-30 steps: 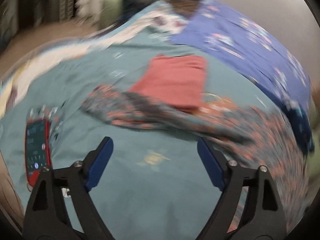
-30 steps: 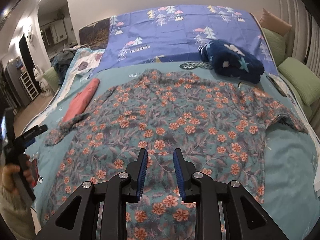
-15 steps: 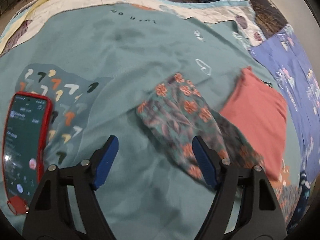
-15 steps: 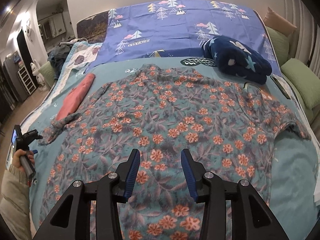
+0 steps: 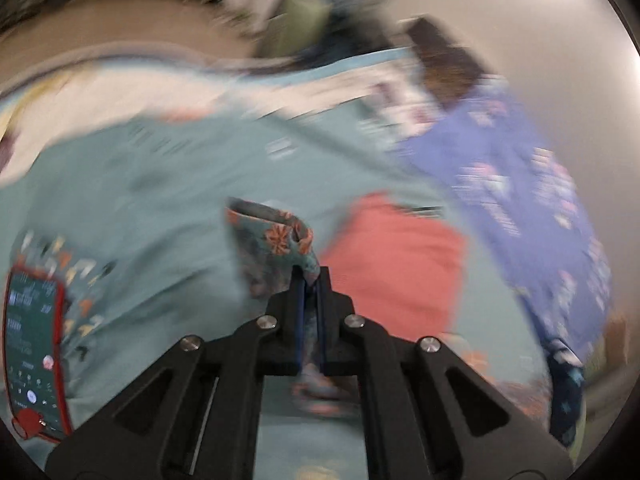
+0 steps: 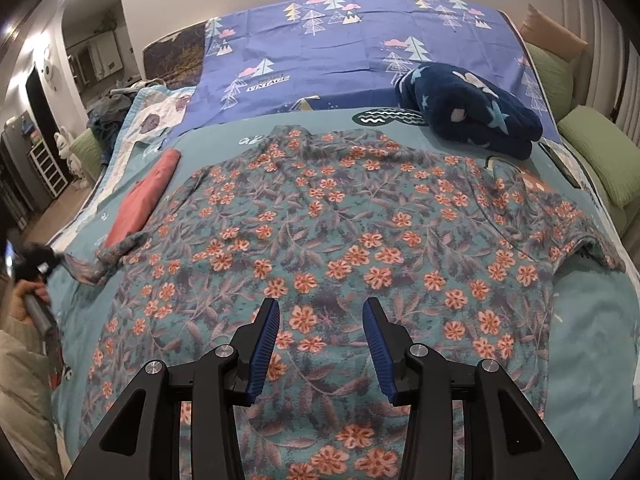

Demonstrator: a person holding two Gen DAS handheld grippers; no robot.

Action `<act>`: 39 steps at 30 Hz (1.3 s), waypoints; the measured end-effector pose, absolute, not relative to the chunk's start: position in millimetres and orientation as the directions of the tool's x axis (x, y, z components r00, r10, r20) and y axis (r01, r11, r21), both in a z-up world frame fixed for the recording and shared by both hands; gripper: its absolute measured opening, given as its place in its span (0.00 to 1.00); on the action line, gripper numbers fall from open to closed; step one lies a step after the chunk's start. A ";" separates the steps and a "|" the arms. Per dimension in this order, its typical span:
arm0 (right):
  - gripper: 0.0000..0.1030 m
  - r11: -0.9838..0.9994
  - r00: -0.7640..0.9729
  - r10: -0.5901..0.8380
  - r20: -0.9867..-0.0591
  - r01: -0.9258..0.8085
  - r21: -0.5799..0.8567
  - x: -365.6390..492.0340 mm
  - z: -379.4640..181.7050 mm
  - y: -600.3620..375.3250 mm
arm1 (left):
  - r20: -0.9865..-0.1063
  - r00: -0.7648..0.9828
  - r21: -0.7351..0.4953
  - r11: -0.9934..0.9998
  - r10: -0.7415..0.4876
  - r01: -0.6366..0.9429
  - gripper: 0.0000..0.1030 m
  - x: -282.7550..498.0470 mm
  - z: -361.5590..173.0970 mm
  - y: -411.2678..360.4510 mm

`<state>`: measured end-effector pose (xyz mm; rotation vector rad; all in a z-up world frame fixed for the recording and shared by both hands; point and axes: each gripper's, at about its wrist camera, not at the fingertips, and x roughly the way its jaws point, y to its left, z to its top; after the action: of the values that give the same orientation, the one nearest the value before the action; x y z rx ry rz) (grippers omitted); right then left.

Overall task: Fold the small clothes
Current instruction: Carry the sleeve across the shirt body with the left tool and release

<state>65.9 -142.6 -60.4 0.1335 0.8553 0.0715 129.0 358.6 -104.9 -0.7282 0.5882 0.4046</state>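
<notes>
Between left tool [image 5: 309, 285] tips, shirt sleeve [image 5: 276, 232].

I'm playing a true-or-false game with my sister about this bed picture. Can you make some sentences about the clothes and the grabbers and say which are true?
1. The left gripper is shut on the flowery shirt's sleeve. True.
2. The right gripper is pinching the flowery shirt. False: its jaws stand open above the shirt.
3. The pink folded garment lies beside the shirt. True.
4. The dark blue star blanket lies on the floor. False: it lies on the bed, beyond the shirt.
5. A red-cased phone lies on the bed. True.
</notes>
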 end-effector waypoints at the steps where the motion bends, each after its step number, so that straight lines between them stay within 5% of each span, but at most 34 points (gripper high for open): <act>1: 0.43 0.989 0.657 0.118 -0.745 -0.009 0.149 65.5 -59.9 -143.0 | -0.597 0.792 -0.494 0.719 0.128 -0.489 0.05 131.3 -87.3 344.2; 5: 0.43 0.988 0.664 0.120 -0.738 -0.009 0.153 63.7 -57.6 -143.6 | -0.458 0.889 -0.457 0.855 0.009 -0.244 0.05 138.0 -15.0 267.6; 10: 0.43 0.987 0.674 0.111 -0.730 0.015 0.163 60.2 -53.1 -155.6 | -0.367 0.887 -0.374 0.918 -0.279 0.134 0.05 144.8 41.6 142.8; 14: 0.43 0.982 0.682 0.089 -0.726 0.062 0.178 56.0 -52.1 -174.5 | -0.389 0.807 -0.340 0.883 -0.445 0.323 0.05 146.7 43.0 58.8; 19: 0.43 0.970 0.679 0.053 -0.732 0.138 0.198 48.4 -55.2 -206.0 | -0.528 0.630 -0.325 0.821 -0.569 0.469 0.06 148.1 -7.6 -35.4; 24: 0.43 0.953 0.646 0.084 -0.758 0.170 0.250 50.8 -67.6 -230.2 | -0.664 0.482 -0.316 0.799 -0.572 0.512 0.24 140.3 -58.0 -68.1; 30: 0.52 0.908 0.593 0.286 -0.752 0.083 0.411 66.5 -80.2 -233.5 | -0.597 0.603 -0.329 0.847 -0.530 0.419 0.59 117.5 -42.3 -3.0; 39: 0.59 0.798 0.475 0.522 -0.709 0.023 0.602 121.1 -106.3 -222.8 | -0.639 0.757 -0.196 0.980 -0.136 0.010 0.68 106.4 -65.7 125.3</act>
<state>121.1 -222.8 -106.3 0.5944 1.0435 0.3278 106.4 125.3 -65.7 -0.1858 0.7088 -0.0796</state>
